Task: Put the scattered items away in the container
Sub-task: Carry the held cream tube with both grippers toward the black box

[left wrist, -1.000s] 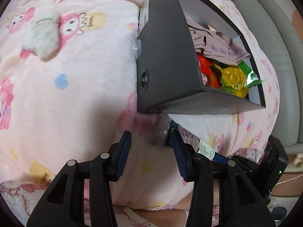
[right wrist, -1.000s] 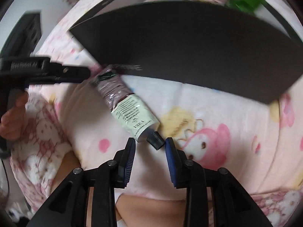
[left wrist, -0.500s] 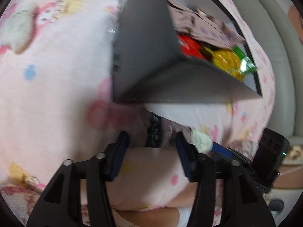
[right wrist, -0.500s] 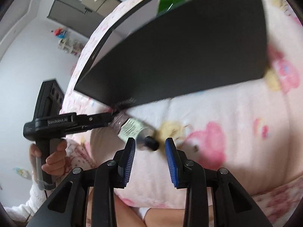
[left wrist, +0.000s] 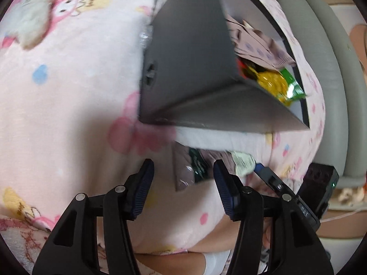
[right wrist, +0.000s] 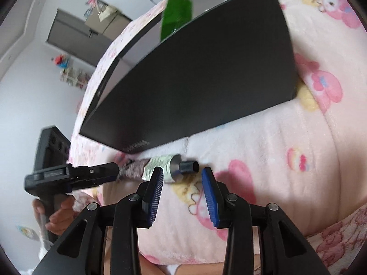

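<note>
The tube [right wrist: 160, 167] lies on the pink blanket [right wrist: 286, 183], just under the near edge of the dark box [right wrist: 195, 73], with its black cap [right wrist: 189, 166] pointing to 3 o'clock in the right view. In the left view the tube's flat crimped end [left wrist: 185, 171] sits between the left gripper's [left wrist: 183, 188] blue pads. The jaws of the left gripper are apart, one on each side of that end, and I cannot tell if they touch it yet. The right gripper [right wrist: 182, 192] is open too, and its jaws stand on both sides of the cap end, with the left pad just beside the tube's neck. A second ago the tube lay slanted, from 11 o'clock down to 5 o'clock, and the left gripper was only near its tail. Now the tube lies almost flat across, and both grippers have come in closer. That likely means the tube is about to be picked up. The box already holds some packets, like the yellow and green bag [left wrist: 282, 84] at 2 o'clock in the left view. The tube still has to go in there.
</note>
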The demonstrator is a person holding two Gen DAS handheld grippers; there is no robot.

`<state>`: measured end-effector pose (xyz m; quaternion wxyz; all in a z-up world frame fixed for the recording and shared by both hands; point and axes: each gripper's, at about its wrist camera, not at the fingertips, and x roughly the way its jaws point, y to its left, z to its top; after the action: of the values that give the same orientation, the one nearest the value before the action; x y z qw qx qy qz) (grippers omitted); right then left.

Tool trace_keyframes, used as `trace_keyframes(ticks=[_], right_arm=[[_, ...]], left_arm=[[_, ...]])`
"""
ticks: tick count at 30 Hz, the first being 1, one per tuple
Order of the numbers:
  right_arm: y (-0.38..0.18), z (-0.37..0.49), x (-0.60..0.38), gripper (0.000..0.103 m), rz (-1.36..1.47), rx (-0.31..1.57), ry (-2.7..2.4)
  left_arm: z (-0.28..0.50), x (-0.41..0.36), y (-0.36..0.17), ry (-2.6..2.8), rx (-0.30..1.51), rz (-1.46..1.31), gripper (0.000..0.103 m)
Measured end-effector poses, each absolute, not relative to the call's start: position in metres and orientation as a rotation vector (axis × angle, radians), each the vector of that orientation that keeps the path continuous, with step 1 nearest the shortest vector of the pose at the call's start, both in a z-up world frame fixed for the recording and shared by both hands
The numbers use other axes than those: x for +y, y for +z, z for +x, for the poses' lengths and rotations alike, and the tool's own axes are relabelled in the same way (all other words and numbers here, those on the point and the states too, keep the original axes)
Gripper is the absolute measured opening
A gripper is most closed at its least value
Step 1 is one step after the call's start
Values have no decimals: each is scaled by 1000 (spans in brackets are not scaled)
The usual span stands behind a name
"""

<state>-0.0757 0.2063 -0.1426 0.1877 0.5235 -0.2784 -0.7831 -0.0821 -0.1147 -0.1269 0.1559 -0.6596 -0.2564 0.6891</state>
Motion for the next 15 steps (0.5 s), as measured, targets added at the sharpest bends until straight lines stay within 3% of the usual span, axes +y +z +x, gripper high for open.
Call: trace_keyframes(ticks=[5, 15], right_arm=[[-149, -83, 195, 32, 1500, -756, -2178], [-133, -72, 189, 24, 1423, -684, -2176]], left_arm=[[-80, -111, -124, 1978, -623, -1892, 54], [-70, -112, -100, 1914, -582, -1757, 42]])
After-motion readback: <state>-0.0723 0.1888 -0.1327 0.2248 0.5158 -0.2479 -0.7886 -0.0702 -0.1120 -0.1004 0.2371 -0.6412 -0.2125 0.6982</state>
